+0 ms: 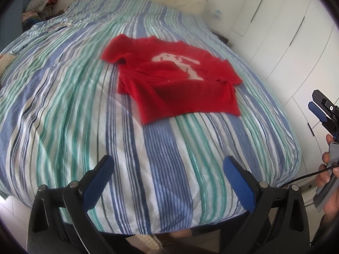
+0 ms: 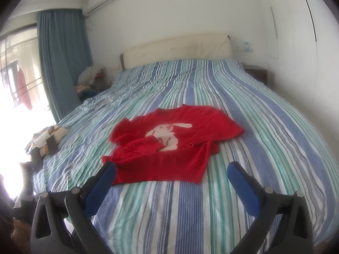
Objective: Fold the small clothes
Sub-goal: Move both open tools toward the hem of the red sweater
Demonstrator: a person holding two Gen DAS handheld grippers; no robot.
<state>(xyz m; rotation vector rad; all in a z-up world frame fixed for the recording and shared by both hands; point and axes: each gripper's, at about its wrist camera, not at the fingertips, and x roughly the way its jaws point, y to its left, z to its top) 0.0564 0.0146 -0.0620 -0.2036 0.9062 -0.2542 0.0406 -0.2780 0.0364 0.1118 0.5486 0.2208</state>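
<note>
A small red sweater (image 1: 175, 78) with a white rabbit print lies on the striped bedspread (image 1: 63, 97), its sleeves folded in over the front. It also shows in the right wrist view (image 2: 169, 146). My left gripper (image 1: 168, 167) is open and empty, held above the bed's near edge, short of the sweater. My right gripper (image 2: 171, 173) is open and empty, its left finger (image 2: 103, 180) just over the sweater's near hem. The right gripper also appears at the right edge of the left wrist view (image 1: 323, 108).
A cream headboard (image 2: 175, 48) stands at the far end. A pile of clothes (image 2: 91, 78) sits by the blue curtain (image 2: 63, 63). White wardrobe doors (image 1: 286, 31) line the right side. A patterned cushion with a phone (image 2: 49, 141) lies at the bed's left edge.
</note>
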